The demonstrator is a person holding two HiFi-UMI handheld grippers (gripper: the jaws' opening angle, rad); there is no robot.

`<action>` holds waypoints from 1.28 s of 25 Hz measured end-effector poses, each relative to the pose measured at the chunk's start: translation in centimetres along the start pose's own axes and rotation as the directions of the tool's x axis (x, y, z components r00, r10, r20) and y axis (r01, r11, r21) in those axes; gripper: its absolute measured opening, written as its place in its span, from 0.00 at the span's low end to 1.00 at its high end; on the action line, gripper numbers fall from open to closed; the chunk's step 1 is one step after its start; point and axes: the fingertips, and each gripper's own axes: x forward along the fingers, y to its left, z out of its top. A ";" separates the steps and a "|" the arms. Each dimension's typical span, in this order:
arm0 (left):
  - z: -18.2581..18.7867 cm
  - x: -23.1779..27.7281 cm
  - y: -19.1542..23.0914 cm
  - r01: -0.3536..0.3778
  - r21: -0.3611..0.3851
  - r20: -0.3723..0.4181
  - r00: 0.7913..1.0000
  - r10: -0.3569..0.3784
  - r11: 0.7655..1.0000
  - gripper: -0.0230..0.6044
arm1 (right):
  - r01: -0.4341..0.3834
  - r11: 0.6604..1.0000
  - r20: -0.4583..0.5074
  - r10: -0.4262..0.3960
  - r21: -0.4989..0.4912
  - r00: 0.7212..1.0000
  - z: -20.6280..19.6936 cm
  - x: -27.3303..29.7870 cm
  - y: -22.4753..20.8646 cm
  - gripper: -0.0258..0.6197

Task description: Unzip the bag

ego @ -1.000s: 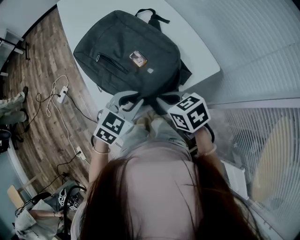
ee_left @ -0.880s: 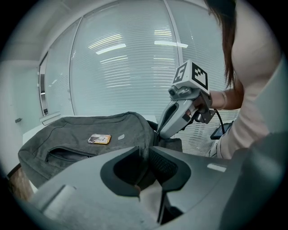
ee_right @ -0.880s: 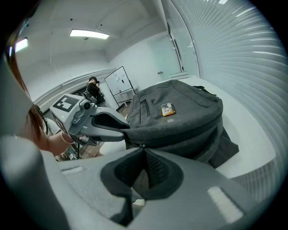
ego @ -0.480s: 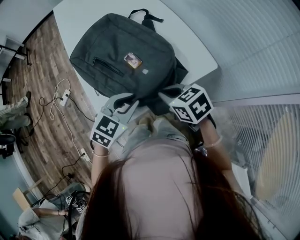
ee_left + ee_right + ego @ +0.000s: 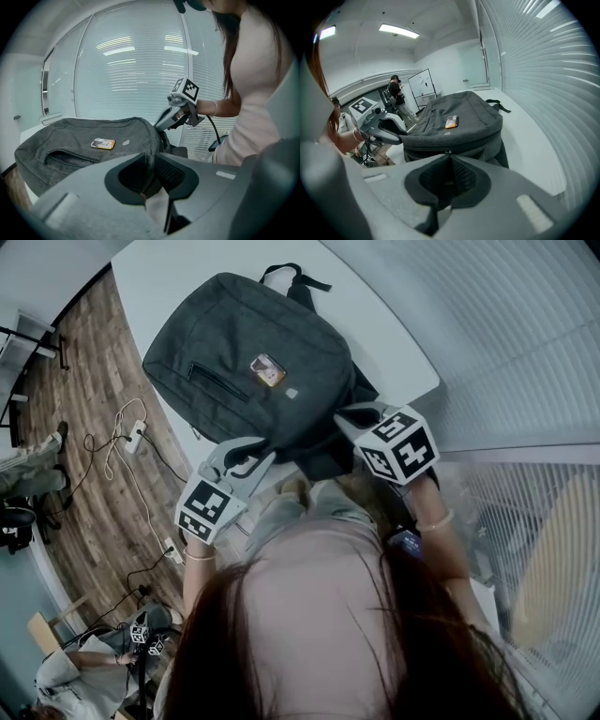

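Observation:
A dark grey backpack [image 5: 253,371] with an orange label [image 5: 267,368] lies flat on a white table [image 5: 394,343]. My left gripper [image 5: 251,448] is at the bag's near left edge, and in the left gripper view its jaws pinch a fold of the bag's fabric [image 5: 151,157]. My right gripper [image 5: 349,416] is at the near right corner, shut, with the small zipper pull [image 5: 448,152] right at its jaw tips. The right gripper view looks along the bag's [image 5: 459,122] side zip, with the left gripper [image 5: 396,131] at the left end.
The table's edge lies close below both grippers. Slatted window blinds [image 5: 525,352] run along the right. Cables and a power strip [image 5: 127,432] lie on the wooden floor at the left. A person [image 5: 396,91] stands by a whiteboard [image 5: 425,84] far back.
My right gripper has moved to the right along the bag's near edge, toward its right corner. The left gripper has stayed at the near left edge.

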 end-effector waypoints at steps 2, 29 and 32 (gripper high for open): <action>-0.3 0.1 0.2 -0.001 -0.009 0.001 1.000 0.001 1.000 0.16 | 0.013 1.000 0.015 -0.013 0.001 1.000 0.2 0.2 -1.3 0.05; -0.9 -0.2 0.3 0.033 -0.018 0.013 0.999 -0.033 0.999 0.15 | 0.184 0.972 0.065 -0.176 -0.145 0.982 0.6 0.2 -4.5 0.05; -0.5 -0.4 0.2 0.036 -0.019 0.014 0.999 -0.036 0.999 0.15 | 0.187 0.970 0.058 -0.180 -0.158 0.982 0.9 -0.2 -4.6 0.05</action>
